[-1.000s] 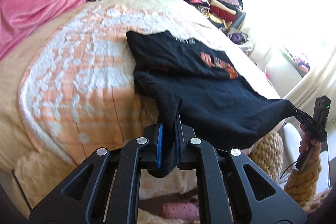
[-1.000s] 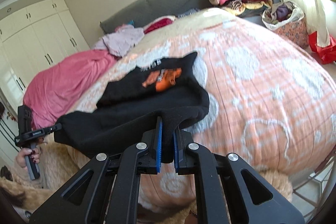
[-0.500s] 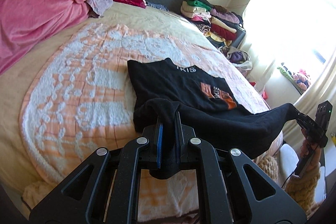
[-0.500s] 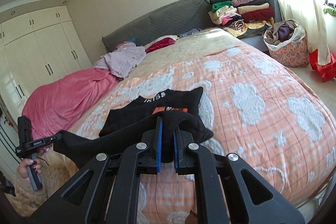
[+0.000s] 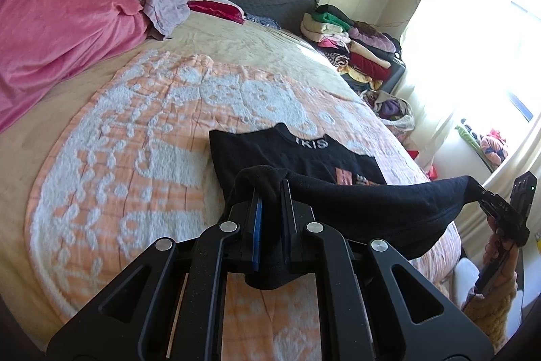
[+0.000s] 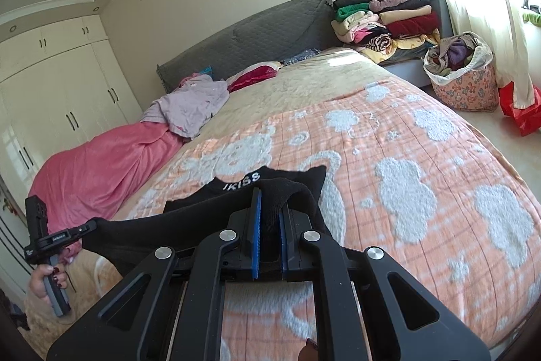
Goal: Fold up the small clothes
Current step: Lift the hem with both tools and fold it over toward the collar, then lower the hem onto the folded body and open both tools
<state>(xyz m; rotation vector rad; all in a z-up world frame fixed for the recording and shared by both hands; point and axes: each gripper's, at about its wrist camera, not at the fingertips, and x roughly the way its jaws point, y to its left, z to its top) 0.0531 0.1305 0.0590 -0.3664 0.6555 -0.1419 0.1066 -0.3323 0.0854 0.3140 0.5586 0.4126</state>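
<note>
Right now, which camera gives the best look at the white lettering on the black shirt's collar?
The right wrist view: the white lettering on the black shirt shows almost whole, above the raised hem. In the left wrist view the lettering is smaller, seen at more of an angle, and appears to lose its last letter.

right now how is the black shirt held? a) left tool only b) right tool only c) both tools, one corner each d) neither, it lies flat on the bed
c: the left tool is shut on one corner of the black shirt, and the right tool is shut on the other, with the hem stretched between them above the bed.
</note>
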